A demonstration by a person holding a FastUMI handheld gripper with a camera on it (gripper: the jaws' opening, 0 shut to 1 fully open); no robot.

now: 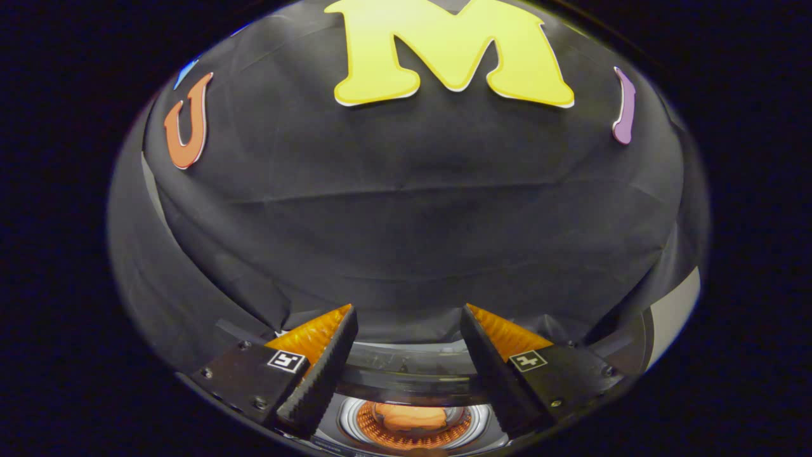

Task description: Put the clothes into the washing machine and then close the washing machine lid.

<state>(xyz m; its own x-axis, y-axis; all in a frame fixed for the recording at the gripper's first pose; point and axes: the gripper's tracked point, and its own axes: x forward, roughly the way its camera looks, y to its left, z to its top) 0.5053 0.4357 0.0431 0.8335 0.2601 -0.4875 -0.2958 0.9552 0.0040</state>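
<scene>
My gripper (407,317) is open, its two black fingers with orange backs spread wide and holding nothing. Between and below them I look down on the washing machine (412,374), seen from above. Its round drum opening (412,422) shows an orange garment (409,417) lying inside, with orange reflections on the shiny drum wall. A dark curved band (406,381), apparently the transparent lid or top rim, crosses just beyond the drum; I cannot tell whether the lid is up or down.
The black cloth wall (406,222) rises close behind the machine and fills the space ahead of the fingers. A pale surface (675,311) shows at the far right edge beside the cloth.
</scene>
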